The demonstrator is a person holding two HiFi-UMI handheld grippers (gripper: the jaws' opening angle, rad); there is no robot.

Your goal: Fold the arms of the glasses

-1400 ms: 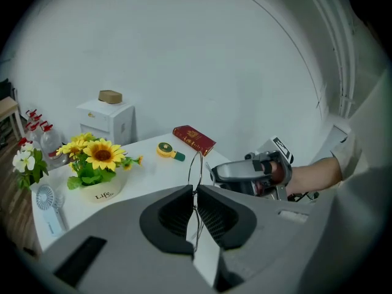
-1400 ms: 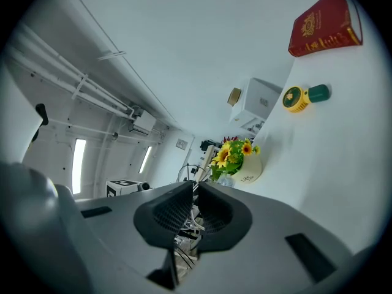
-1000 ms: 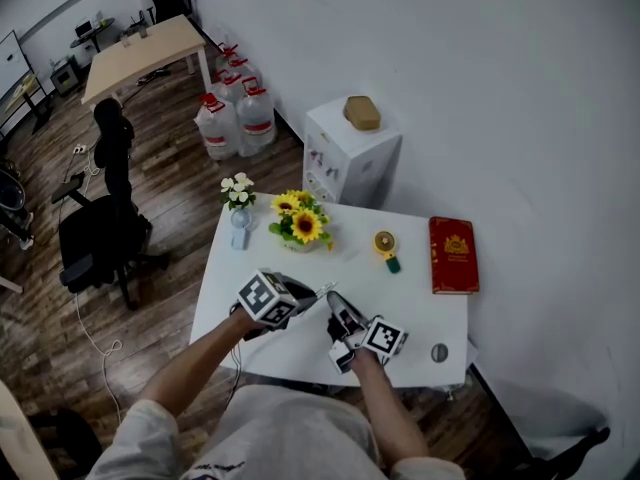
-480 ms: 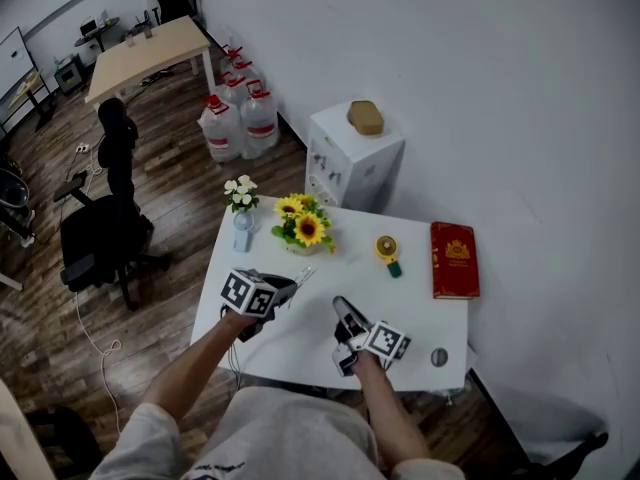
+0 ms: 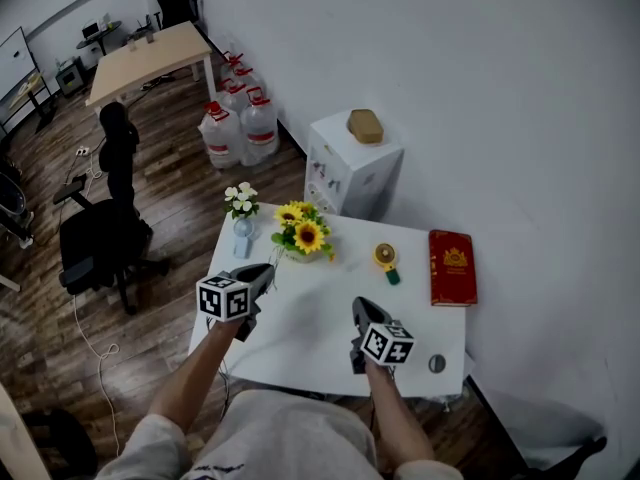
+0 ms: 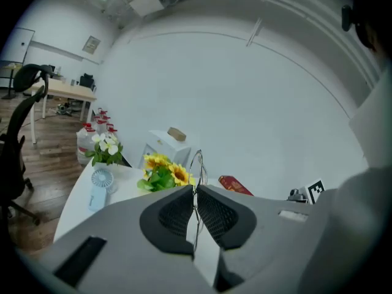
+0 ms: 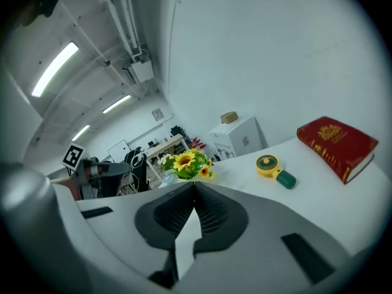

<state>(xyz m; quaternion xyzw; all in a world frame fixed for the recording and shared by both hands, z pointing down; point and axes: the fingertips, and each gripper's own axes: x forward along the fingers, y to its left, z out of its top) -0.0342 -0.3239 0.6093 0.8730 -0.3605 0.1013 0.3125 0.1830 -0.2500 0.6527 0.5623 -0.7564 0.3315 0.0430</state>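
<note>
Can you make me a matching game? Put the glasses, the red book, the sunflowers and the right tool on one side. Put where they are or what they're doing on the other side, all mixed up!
Things:
1. glasses
2. red book
3. sunflowers
4. right tool

Places and states:
A. shut, with nothing in it
B. lying flat near the right edge of the table
C. pinched in the left tool
D. standing at the far side of the table, next to the white flowers

Right pairs: 1-C, 2-B, 3-D, 4-A.
</note>
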